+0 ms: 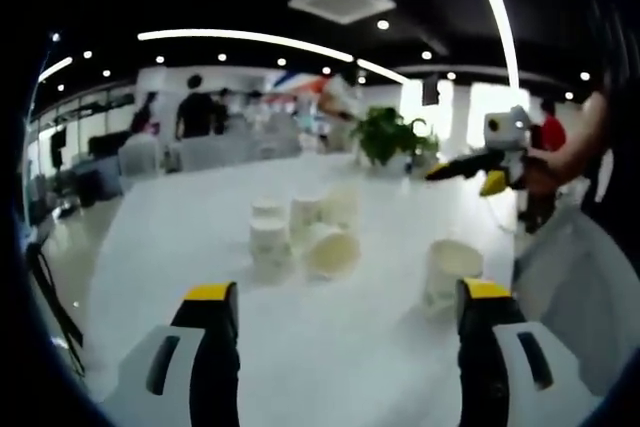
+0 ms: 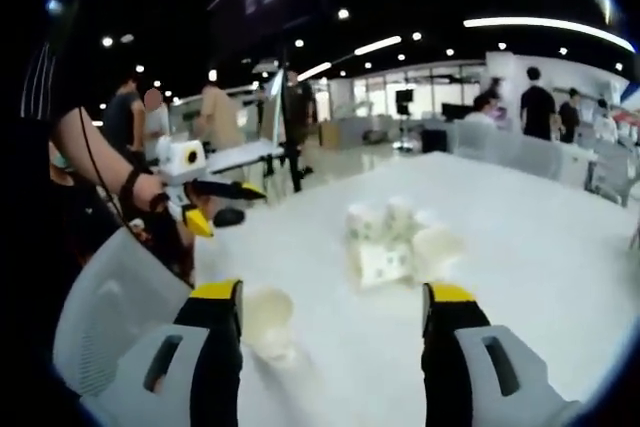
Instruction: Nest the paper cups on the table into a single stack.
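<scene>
Several white paper cups are seen bunched near the middle of the white worktop, some upright and at least one lying on its side with its mouth turned toward the left gripper view. One more cup stands apart from the bunch, just ahead of the left tool. In the right gripper view the same lone cup sits just beside the left jaw of the right tool, while the bunch lies farther out on the worktop.

Both tools are held with their jaws spread wide and nothing between them. The right tool is also seen at the right of the left gripper view, raised above the worktop, as is the left tool in the right gripper view.

The cups are judged to be very light, thin-walled and easily crushed or tipped. A gentle pinch across the wall just under the rolled rim, where the paper is stiffest, is judged best. The smooth worktop may let them slide.

Some dark print is visible on one cup in the right gripper view, but it cannot be read.
</scene>
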Motion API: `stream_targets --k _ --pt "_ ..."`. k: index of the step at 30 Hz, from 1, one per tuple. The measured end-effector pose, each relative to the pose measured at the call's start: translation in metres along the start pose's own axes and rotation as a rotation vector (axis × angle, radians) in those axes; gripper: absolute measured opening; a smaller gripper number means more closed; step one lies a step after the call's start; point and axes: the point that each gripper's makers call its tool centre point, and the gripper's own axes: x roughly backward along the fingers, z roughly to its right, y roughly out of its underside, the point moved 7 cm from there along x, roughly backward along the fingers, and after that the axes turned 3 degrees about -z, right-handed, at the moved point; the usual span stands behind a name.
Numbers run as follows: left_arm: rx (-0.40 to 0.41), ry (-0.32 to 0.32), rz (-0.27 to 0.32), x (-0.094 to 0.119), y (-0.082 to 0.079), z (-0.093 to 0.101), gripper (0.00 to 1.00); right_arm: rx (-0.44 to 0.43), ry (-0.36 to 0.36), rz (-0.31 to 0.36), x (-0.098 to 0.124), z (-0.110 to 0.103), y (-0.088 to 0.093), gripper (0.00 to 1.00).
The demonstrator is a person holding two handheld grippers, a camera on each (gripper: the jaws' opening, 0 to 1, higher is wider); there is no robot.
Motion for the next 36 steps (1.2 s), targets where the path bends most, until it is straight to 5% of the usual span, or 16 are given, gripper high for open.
stream_targets --k 36 --pt "-0.018 0.03 -0.008 -0.006 -0.009 0.013 0.88 0.007 0.187 -0.011 0.04 0.028 0.009 1.0"
